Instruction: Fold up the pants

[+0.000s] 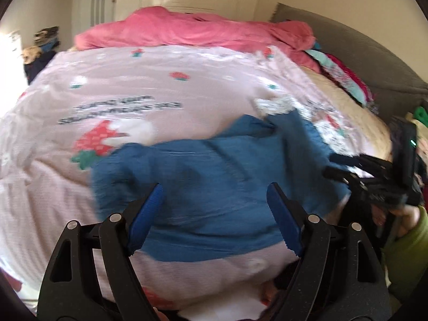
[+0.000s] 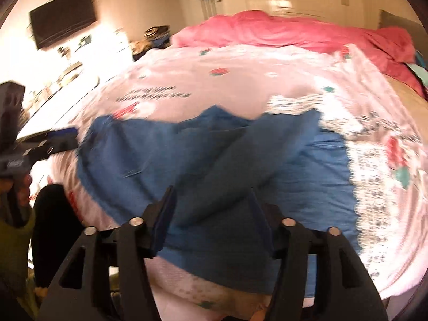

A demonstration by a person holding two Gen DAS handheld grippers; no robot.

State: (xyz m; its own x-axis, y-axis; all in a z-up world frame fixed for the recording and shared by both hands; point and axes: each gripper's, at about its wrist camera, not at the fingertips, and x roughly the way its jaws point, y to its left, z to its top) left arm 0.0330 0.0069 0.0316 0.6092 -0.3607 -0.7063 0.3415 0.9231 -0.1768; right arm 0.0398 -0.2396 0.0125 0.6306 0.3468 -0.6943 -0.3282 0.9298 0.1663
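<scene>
Where pants (image 1: 214, 187) end near, bare bedspread (image 1: 133, 80) beyond.

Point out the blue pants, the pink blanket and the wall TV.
blue pants (image 1: 214, 176): left wrist view, middle of fabric.
pink blanket (image 1: 192, 29): left wrist view, bunched middle.
wall TV (image 2: 62, 18): right wrist view, screen centre.

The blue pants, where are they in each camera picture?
Left wrist view: the blue pants lie in the lower middle, spread on the pink strawberry blanket, beyond the open left gripper.
Right wrist view: the blue pants fill the middle, beyond the open right gripper.
Shared landmark: the bright pink duvet bunched at the far side of the bed.
</scene>
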